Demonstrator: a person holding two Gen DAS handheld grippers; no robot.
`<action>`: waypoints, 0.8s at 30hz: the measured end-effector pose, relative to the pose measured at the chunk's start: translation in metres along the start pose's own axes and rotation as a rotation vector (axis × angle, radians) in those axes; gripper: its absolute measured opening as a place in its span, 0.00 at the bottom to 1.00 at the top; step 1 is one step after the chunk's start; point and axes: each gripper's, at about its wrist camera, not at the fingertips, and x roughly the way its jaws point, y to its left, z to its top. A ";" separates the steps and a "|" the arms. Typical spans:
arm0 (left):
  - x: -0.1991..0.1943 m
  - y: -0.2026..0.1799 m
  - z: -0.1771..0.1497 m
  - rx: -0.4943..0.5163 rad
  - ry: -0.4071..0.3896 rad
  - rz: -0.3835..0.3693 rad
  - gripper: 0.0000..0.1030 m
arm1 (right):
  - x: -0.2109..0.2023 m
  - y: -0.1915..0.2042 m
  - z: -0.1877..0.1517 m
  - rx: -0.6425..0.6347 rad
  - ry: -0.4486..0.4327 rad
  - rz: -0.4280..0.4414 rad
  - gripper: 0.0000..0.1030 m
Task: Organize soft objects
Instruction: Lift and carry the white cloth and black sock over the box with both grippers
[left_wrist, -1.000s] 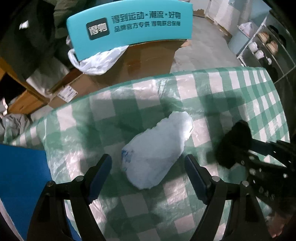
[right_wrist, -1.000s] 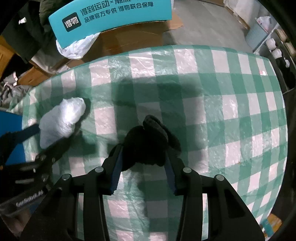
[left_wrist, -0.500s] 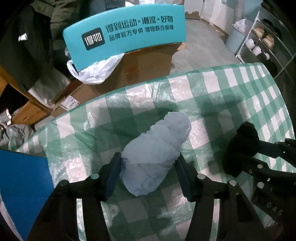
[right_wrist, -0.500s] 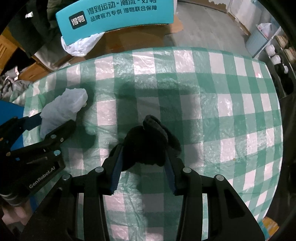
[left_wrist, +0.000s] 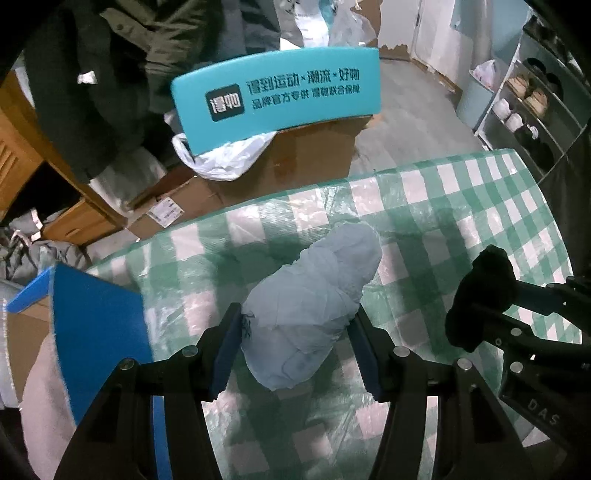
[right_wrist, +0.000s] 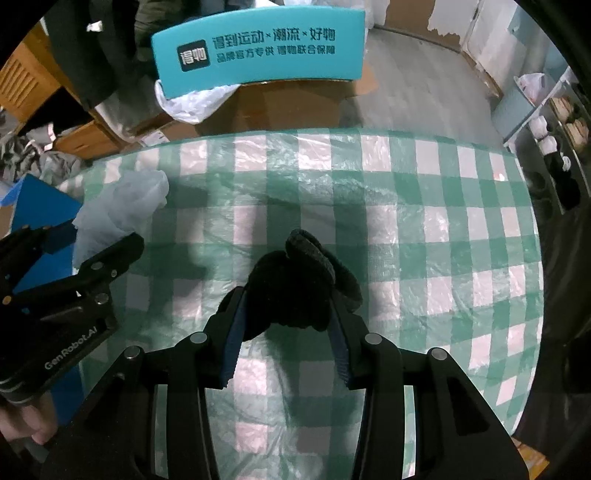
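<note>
Two clamped grippers: left gripper (left_wrist: 295, 343) squeezes a crinkled pale-blue bundle (left_wrist: 314, 306), right gripper (right_wrist: 284, 332) a fuzzy black knit (right_wrist: 299, 280)

A table with a green and white checked cloth (right_wrist: 406, 221) stands on a grey floor (left_wrist: 413, 122). Behind it are cardboard boxes (left_wrist: 310, 155), a teal sign (right_wrist: 258, 48) and shelves (left_wrist: 532, 110).

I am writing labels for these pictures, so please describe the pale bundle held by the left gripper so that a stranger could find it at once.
Start at the green-and-white checked tablecloth. Near its left edge, beside a blue board, the left gripper is shut on a crumpled white plastic-wrapped bundle. It is pale and crinkly, while the soft item in the right gripper is a black knit cloth.
</note>
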 end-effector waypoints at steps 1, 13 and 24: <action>-0.003 0.001 -0.001 -0.001 -0.004 0.002 0.56 | -0.003 0.001 -0.001 -0.001 -0.003 0.000 0.40; -0.056 0.016 -0.015 -0.041 -0.058 0.009 0.56 | -0.044 0.020 -0.009 -0.039 -0.069 0.032 0.40; -0.095 0.038 -0.030 -0.082 -0.102 0.029 0.56 | -0.079 0.046 -0.014 -0.092 -0.128 0.073 0.40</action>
